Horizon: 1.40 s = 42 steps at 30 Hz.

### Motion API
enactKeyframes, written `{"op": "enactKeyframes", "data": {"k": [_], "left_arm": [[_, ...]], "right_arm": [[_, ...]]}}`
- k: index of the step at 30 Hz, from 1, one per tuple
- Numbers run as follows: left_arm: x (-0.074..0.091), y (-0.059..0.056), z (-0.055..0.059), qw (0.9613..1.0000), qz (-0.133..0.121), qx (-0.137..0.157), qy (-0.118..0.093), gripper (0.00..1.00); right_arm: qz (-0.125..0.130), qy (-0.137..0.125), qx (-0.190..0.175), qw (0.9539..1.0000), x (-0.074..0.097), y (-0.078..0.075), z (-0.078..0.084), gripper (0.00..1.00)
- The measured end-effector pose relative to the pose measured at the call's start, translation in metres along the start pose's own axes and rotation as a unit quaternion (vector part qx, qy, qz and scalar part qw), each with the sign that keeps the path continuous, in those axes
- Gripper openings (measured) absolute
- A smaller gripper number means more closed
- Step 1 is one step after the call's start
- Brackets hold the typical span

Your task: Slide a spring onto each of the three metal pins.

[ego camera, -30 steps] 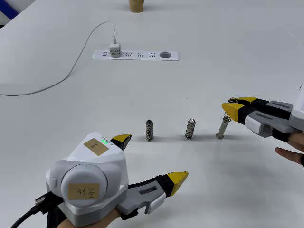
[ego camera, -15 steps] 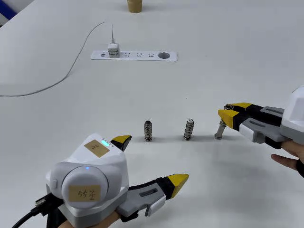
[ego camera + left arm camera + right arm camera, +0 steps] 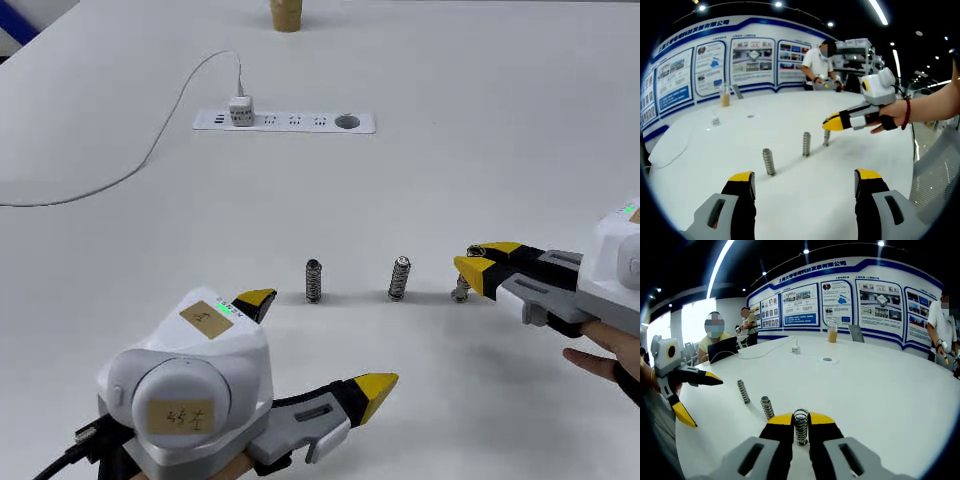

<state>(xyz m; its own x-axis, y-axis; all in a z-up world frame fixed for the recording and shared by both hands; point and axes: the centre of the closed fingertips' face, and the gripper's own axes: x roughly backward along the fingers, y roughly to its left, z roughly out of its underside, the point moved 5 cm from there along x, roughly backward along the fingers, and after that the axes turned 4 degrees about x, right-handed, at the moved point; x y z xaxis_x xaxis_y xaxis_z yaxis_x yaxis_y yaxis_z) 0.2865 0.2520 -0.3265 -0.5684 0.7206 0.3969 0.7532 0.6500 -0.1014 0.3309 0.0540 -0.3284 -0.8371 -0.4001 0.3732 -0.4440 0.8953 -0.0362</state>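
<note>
Your head view is bright, even and sharp, with short soft shadows on the white table [image 3: 480, 120]. Both gripper views bend at the edges, and ceiling lights [image 3: 879, 11] glare along the top.

Left gripper [image 3: 319, 341]: top sticker [image 3: 203, 319] and rear sticker [image 3: 182, 416] carry handwritten marks, not legible. Wall banner [image 3: 807, 267]: blue Chinese lettering, too small to read. Posters [image 3: 801, 305]: text illegible. No brand or number can be read.
</note>
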Motion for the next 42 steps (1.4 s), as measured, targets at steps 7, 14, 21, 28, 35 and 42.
{"op": "enactKeyframes", "data": {"k": [7,14,21,28,35,42], "left_arm": [[0.0,0.0,0.001,1.0,-0.002,-0.002,0.003,0.82],[0.0,0.001,0.001,1.0,-0.003,-0.001,0.004,0.82],[0.001,0.001,0.0,1.0,-0.004,-0.001,0.003,0.81],[0.001,0.002,0.0,1.0,-0.005,0.0,0.001,0.81],[0.002,0.004,0.0,0.9999,-0.01,0.001,0.003,0.82],[0.005,0.012,-0.007,0.9996,-0.02,0.017,-0.008,0.83]], "right_arm": [[-0.001,0.009,-0.004,1.0,-0.003,0.002,0.006,0.12],[-0.003,0.02,-0.005,0.9998,-0.006,0.004,0.012,0.12],[-0.004,0.021,-0.005,0.9998,-0.006,0.003,0.015,0.12],[-0.014,0.027,-0.004,0.9995,-0.006,0.005,0.015,0.13],[-0.009,0.032,-0.002,0.9994,-0.003,0.005,0.012,0.23],[-0.012,0.036,-0.007,0.9993,0.006,0.007,0.007,0.3]]}}
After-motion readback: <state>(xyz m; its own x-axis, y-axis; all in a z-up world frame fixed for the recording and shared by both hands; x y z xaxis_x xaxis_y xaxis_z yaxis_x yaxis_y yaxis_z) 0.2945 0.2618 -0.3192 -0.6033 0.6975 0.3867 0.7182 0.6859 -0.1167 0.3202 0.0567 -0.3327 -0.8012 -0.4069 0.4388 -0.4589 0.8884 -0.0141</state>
